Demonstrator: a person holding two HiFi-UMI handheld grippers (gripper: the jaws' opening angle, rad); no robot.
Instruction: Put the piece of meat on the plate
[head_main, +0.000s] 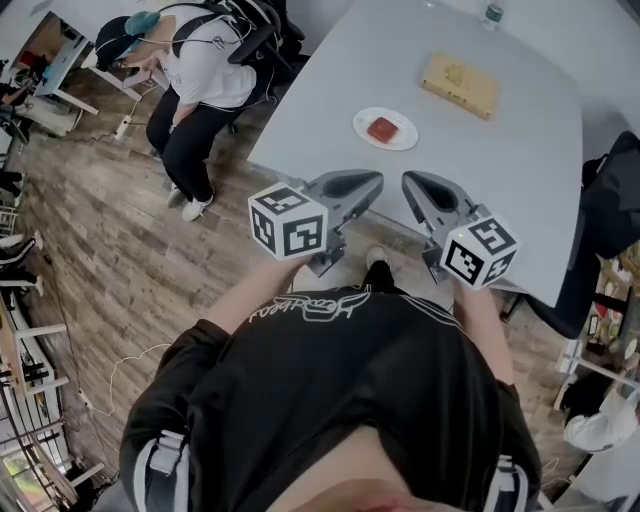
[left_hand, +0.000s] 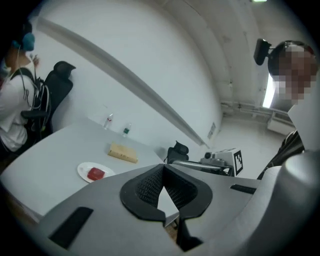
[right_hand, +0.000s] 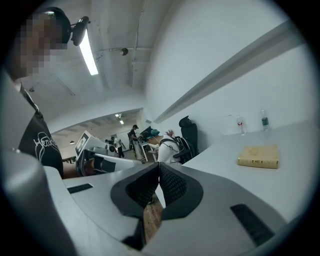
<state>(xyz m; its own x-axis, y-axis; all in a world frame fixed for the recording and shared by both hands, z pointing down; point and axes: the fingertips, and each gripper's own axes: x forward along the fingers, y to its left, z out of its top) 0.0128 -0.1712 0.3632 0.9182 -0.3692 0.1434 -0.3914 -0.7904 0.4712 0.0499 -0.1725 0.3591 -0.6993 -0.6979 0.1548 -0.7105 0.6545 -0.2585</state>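
Note:
A red piece of meat (head_main: 383, 129) lies on a small white plate (head_main: 362, 122) near the middle of the grey table (head_main: 520, 170). In the left gripper view the meat (left_hand: 95, 174) and plate (left_hand: 83, 170) sit far ahead to the left. My left gripper (head_main: 376, 181) is held close to my body, short of the table's near edge, with its jaws shut (left_hand: 163, 165) on nothing. Beside it my right gripper (head_main: 408, 181) also hangs short of the edge, its jaws (right_hand: 159, 164) together and empty. Both point roughly level across the table.
A tan wooden board (head_main: 460, 85) lies beyond the plate, and two bottles (right_hand: 264, 120) stand at the table's far edge. A seated person (head_main: 200, 75) is at the left on the wooden floor. A dark chair (head_main: 610, 200) stands at the table's right.

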